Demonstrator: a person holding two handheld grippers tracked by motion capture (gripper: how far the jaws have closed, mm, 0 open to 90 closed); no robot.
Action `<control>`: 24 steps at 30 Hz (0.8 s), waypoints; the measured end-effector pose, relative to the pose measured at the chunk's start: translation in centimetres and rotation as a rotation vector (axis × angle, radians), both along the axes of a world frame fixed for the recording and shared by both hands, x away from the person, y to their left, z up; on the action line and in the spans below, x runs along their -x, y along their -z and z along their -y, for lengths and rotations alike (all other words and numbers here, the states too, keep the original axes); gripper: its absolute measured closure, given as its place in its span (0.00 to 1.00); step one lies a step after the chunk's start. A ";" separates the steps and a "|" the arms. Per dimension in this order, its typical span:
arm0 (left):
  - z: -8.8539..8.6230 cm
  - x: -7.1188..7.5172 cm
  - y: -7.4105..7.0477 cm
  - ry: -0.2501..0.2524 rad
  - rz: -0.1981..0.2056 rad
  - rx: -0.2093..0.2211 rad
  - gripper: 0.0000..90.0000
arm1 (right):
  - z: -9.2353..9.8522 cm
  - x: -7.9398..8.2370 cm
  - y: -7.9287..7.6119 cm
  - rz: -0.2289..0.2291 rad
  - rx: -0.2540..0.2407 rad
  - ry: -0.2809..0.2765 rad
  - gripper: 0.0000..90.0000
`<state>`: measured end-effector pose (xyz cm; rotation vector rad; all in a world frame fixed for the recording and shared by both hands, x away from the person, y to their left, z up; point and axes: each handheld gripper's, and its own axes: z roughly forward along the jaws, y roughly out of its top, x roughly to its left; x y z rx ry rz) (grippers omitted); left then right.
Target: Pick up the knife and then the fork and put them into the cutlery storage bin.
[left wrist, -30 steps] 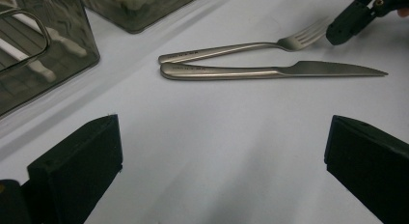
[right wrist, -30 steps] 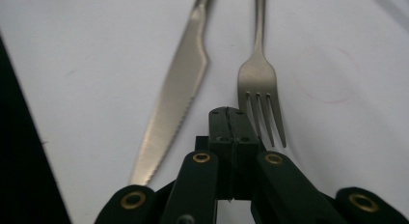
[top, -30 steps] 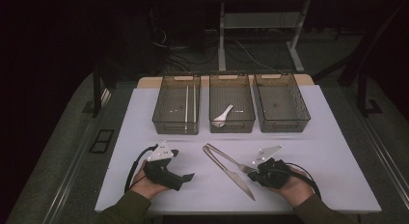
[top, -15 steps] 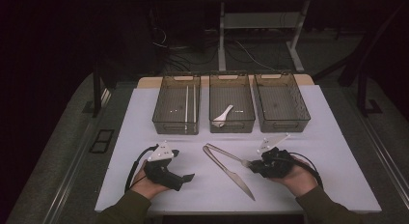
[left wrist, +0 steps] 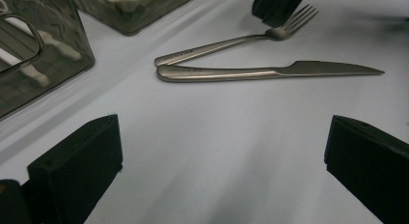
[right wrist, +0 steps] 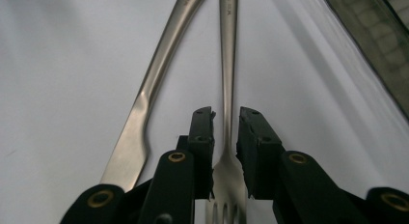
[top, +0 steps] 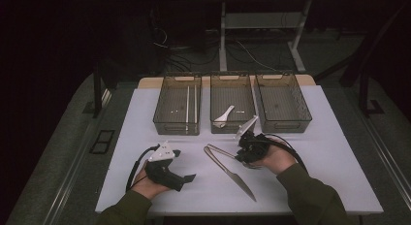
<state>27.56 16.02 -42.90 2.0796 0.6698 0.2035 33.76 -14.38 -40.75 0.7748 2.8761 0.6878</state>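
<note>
A steel fork (top: 224, 152) and a steel knife (top: 231, 173) lie in a V on the white tabletop, handle ends touching at the left. My right gripper (top: 242, 154) sits low over the fork's tine end. In the right gripper view its jaws (right wrist: 225, 115) have just been opening and straddle the fork's neck (right wrist: 227, 50) with a small gap on each side, so it is open. The knife (right wrist: 144, 108) lies just to their left. My left gripper (top: 183, 168) rests near the front edge, open wide and holding nothing (left wrist: 222, 137), facing the fork (left wrist: 226, 43) and knife (left wrist: 260, 72).
Three smoky translucent bins stand in a row at the back. The left bin (top: 165, 123) holds chopsticks, the middle bin (top: 230, 130) a white spoon (top: 224, 115), and the right bin (top: 286, 125) looks empty. The right bin's front wall is close behind my right hand.
My right hand has moved left and away from me, from beside the knife's blade to the fork's tine end. The left hand, fork and knife have stayed put.
</note>
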 end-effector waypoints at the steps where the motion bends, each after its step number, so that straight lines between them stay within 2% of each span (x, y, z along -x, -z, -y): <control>1: 0.0 0.0 0.0 -0.001 0.000 0.002 0.00 | -0.4 -0.2 0.0 0.001 0.013 -0.003 0.84; 9: 0.1 0.0 0.0 0.004 0.000 0.001 0.00 | -2.6 -1.6 0.8 -0.032 0.134 -0.044 0.85; 14: 0.1 0.0 0.0 0.006 0.001 0.001 0.00 | -3.5 -1.8 1.0 -0.078 0.177 -0.050 0.87; 15: 0.1 0.0 0.0 0.007 0.000 -0.001 0.00 | -3.6 -1.9 1.1 -0.067 0.201 -0.063 0.87; 18: 0.1 0.0 0.0 0.007 -0.001 0.000 0.00 | -3.8 -2.1 1.1 -0.064 0.220 -0.071 0.89; 24: 0.1 0.0 0.0 0.006 0.000 -0.001 0.00 | -3.9 -2.0 1.2 -0.057 0.230 -0.058 0.92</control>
